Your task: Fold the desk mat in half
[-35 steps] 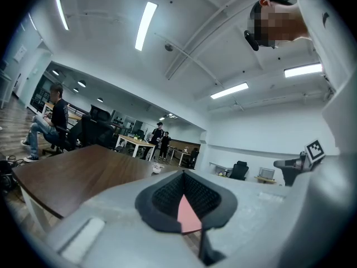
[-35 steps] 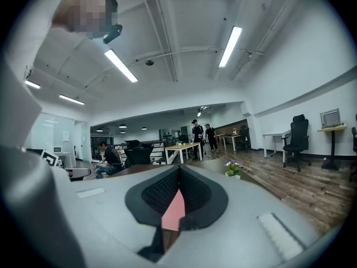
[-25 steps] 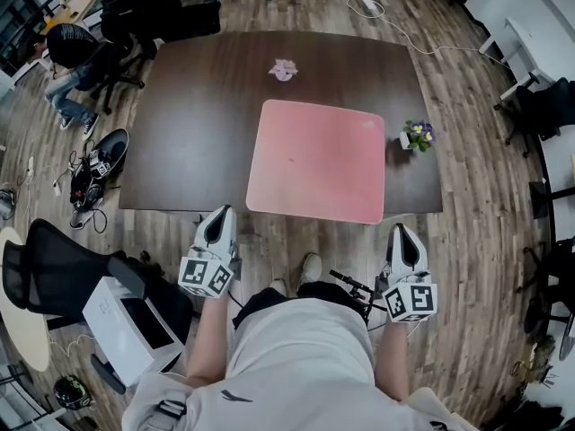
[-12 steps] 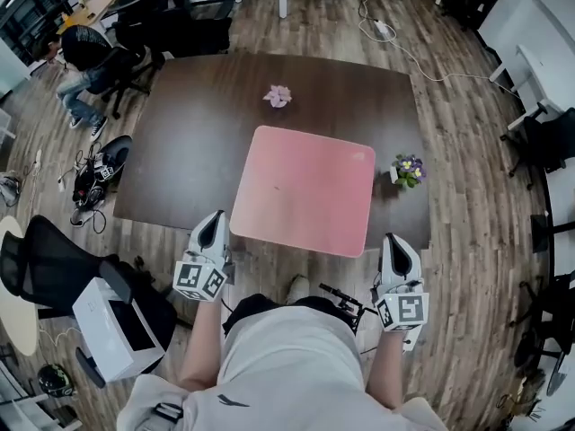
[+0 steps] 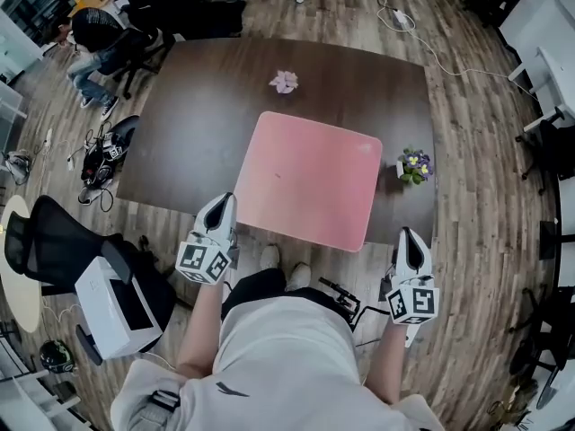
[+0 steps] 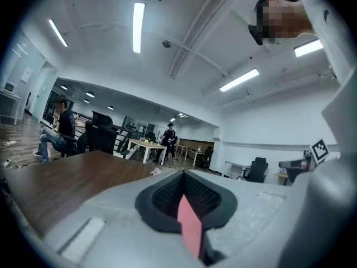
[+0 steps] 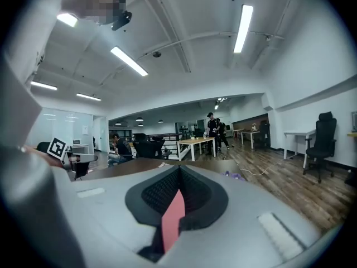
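1. The dark table (image 5: 184, 124) carries the pink desk mat (image 5: 310, 178), lying flat at its near edge.
2. The mat looks thin, light and floppy; its two near corners suit gripping.
3. The left gripper (image 5: 219, 205) and right gripper (image 5: 409, 237) hover nearby, jaws together and empty.
4. A small pot (image 5: 414, 166) beside the mat holds purple flowers.

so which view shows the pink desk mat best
Head view: the whole pink desk mat lies flat on the table, all corners visible. Each gripper view shows only a thin pink sliver between the shut jaws, possibly the mat.
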{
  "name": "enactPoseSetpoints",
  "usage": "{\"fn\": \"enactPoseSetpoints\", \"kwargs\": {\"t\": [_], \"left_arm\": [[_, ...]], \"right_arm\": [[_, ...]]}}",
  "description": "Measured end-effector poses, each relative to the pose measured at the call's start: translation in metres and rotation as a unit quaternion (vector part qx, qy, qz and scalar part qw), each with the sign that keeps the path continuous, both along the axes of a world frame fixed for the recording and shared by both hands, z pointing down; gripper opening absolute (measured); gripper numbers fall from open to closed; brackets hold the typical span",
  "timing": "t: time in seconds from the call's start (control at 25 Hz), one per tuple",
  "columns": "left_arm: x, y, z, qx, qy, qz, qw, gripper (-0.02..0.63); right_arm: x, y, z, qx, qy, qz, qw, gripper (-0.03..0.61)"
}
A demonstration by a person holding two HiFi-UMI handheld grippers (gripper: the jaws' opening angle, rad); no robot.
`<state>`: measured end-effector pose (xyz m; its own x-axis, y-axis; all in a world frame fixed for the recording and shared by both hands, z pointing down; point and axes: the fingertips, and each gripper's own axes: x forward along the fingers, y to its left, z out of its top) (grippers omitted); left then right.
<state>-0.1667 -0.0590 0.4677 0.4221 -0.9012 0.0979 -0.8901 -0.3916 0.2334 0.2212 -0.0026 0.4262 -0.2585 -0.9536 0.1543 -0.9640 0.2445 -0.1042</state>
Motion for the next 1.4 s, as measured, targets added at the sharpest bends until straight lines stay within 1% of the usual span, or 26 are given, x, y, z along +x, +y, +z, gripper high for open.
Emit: {"fn": "enactPoseSetpoints", "kwargs": {"t": [0.16,0.44,0.6,1.12,1.24,1.4], "left_arm": [[-0.005,-0.008,0.004,-0.007,0.0,0.0,1.0,0.003],[-0.017,-0.021,0.018,-0.02,0.022,0.008,0.9995,0.003],[-0.036,-0.027,0.023,-0.027,0.027,0.008,0.9992,0.003],[-0.065,-0.063,0.043,-0.056,0.053,0.03,0.9966,0.003],[-0.067,-0.074,0.043,-0.055,0.056,0.036,0.9962,0.003],[-0.074,-0.086,0.042,-0.057,0.058,0.047,0.9956,0.003]], "right_arm": [[-0.004,-0.008,0.006,-0.01,-0.017,0.005,1.0,0.0],[-0.019,-0.018,0.012,-0.018,-0.013,0.017,1.0,0.0],[-0.035,-0.023,0.02,-0.029,-0.016,0.018,0.999,0.0],[-0.075,-0.059,0.028,-0.056,0.002,0.021,0.998,0.0],[-0.079,-0.067,0.031,-0.064,0.005,0.024,0.998,0.0],[-0.081,-0.076,0.033,-0.067,0.006,0.039,0.997,0.0]]}}
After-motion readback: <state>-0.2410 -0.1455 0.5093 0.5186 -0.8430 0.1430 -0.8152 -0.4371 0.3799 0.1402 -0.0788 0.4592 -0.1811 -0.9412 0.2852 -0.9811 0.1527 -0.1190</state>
